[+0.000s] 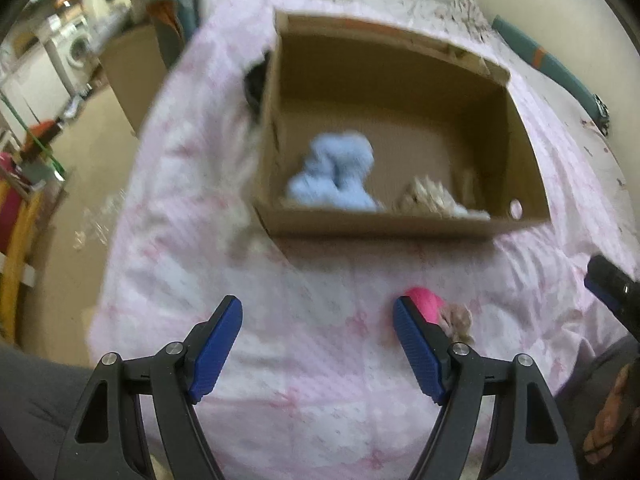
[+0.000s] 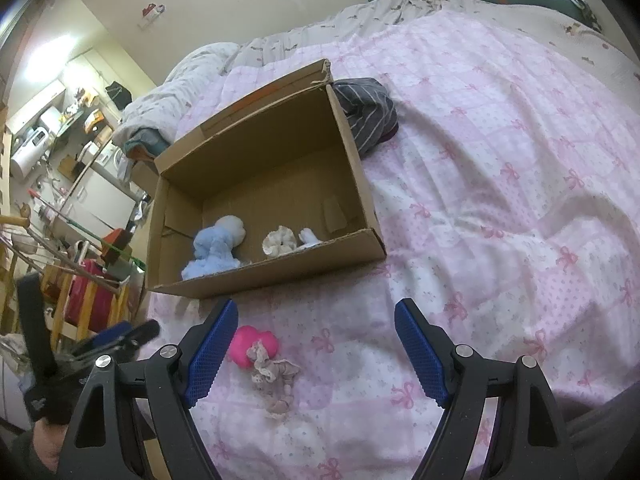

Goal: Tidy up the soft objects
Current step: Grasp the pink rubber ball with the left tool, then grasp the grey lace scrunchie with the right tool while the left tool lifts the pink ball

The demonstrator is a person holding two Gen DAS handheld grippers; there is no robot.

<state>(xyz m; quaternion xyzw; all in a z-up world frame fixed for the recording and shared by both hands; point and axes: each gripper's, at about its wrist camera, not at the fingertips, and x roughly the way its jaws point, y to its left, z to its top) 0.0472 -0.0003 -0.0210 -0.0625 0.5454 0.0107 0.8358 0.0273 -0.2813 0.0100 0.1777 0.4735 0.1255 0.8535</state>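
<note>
Both grippers, left [image 1: 318, 318] and right [image 2: 316, 322], stood spread and empty. The pink toy [image 2: 253, 345] lay at the box's [image 2: 280, 276] six o'clock, touching lace [image 2: 274, 376]; a careless pinch might snag both.

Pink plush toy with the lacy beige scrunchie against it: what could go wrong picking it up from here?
1. The pink plush toy touches the lacy beige scrunchie, so one grab may drag both.
2. Both the right gripper and the left gripper stand open close by; they could collide.
3. The pink bow-print quilt is soft and wrinkled; fingers may pinch it.
</note>
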